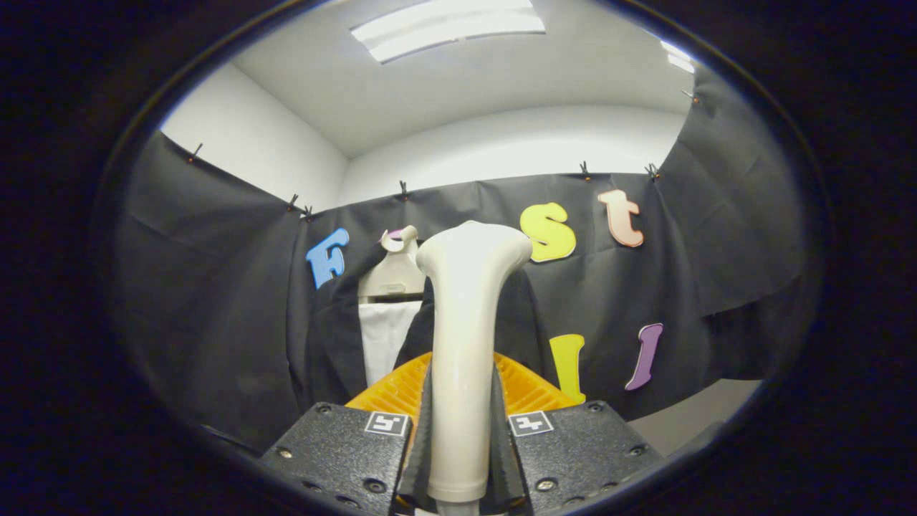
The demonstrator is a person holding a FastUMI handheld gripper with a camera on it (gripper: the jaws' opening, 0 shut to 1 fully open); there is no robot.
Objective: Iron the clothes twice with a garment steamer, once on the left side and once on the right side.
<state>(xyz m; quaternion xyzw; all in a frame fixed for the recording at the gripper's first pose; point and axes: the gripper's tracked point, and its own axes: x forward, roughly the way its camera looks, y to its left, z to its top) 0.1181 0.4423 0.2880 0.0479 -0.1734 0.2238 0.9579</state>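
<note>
Holding the cream-white plastic garment steamer (466, 344) by its long smooth handle, the black two-finger gripper (462, 430) is closed on it: both ribbed fingers (424, 430) press against the sides of the handle, one on each side, so the tool stands upright between them with its wider head at the top. I think this upright grip is chosen so that the head can be brought up to the clothes, which hang just beyond the steamer: a dark jacket over a white shirt (383, 344), put on a pale plastic hanger with a hook (397, 269) in front of the black cloth wall. The garment hangs vertically, probably so that steam can pass along its left side and then its right side. Whether the steamer head touches the fabric I cannot tell, because the head hides that place; it looks near but still in front of it. An orange ribbed plastic piece (401, 390) shows just behind the fingers, and its purpose is not clear to me. On the steamer I can read no brand or writing. Each finger block carries a small square black-and-white marker (387, 423), which is a pattern and not text.
</note>
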